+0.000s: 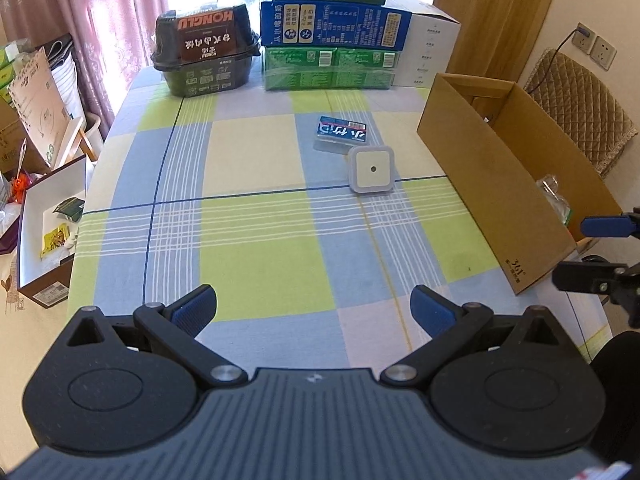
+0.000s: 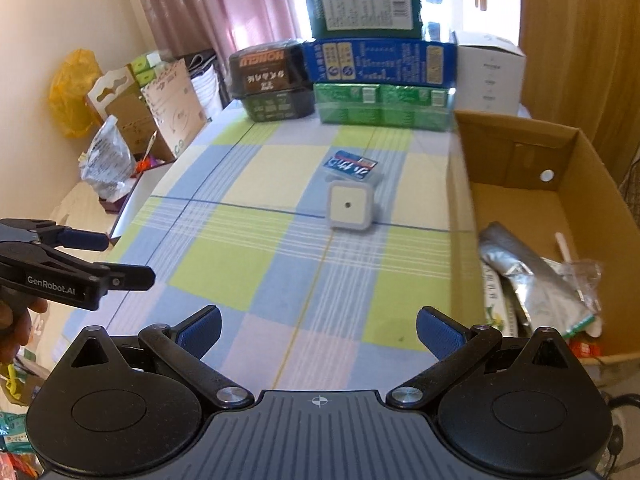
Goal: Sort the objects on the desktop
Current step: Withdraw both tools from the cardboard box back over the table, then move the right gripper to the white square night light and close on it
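A white square night light (image 1: 371, 170) (image 2: 351, 205) lies on the checked tablecloth (image 1: 260, 236), touching a small blue-labelled clear box (image 1: 342, 133) (image 2: 352, 169) just behind it. The open cardboard box (image 1: 516, 168) (image 2: 556, 216) stands at the table's right and holds foil and plastic packets (image 2: 536, 276). My left gripper (image 1: 314, 312) is open and empty over the near table edge. My right gripper (image 2: 318, 332) is open and empty, near the box's left wall. Each gripper shows from the side in the other's view: the right one (image 1: 592, 252) and the left one (image 2: 116, 260).
A black food tub (image 1: 206, 54) and stacked green, blue and white cartons (image 1: 336, 52) line the far edge. An open white-lined box (image 1: 48, 232) and clutter sit off the left side. A padded chair (image 1: 580, 100) stands behind the cardboard box.
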Tool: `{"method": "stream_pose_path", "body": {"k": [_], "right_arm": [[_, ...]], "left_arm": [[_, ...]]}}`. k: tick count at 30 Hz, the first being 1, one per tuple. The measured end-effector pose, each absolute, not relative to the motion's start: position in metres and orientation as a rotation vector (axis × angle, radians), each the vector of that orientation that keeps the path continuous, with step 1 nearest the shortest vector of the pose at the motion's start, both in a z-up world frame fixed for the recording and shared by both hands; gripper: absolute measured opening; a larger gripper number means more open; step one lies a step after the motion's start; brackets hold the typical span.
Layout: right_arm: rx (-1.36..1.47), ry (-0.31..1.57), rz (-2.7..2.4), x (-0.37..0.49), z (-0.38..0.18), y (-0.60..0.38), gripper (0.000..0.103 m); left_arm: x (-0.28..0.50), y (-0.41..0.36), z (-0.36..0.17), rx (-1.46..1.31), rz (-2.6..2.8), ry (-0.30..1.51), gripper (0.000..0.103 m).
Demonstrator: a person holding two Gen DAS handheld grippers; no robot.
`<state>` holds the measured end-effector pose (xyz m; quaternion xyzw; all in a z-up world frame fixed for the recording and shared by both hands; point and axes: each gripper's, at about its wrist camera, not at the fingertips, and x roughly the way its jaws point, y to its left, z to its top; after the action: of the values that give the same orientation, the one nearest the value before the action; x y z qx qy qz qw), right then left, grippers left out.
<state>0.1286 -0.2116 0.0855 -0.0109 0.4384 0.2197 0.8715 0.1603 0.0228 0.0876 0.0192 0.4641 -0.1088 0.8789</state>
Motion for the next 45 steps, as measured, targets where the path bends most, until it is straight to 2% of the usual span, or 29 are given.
{"method": "stream_pose_path", "body": {"k": [25, 36, 45], "right_arm": [[-0.021, 0.980, 0.448, 0.205, 0.027, -0.166, 0.101], [0.001, 0.818, 0.359, 0.258, -0.012, -0.158, 0.101], [-0.027, 0.739, 0.303, 0.291, -0.048, -0.146, 0.098]], "left_arm": [[0.218, 0.045, 0.045, 0.048, -0.241, 1.014, 0.101], [0.267, 0.042, 0.016, 0.181, -0.251, 0.958, 0.101], [0.308, 0.044, -0.015, 0.168, -0.256, 0.939, 0.101]]}}
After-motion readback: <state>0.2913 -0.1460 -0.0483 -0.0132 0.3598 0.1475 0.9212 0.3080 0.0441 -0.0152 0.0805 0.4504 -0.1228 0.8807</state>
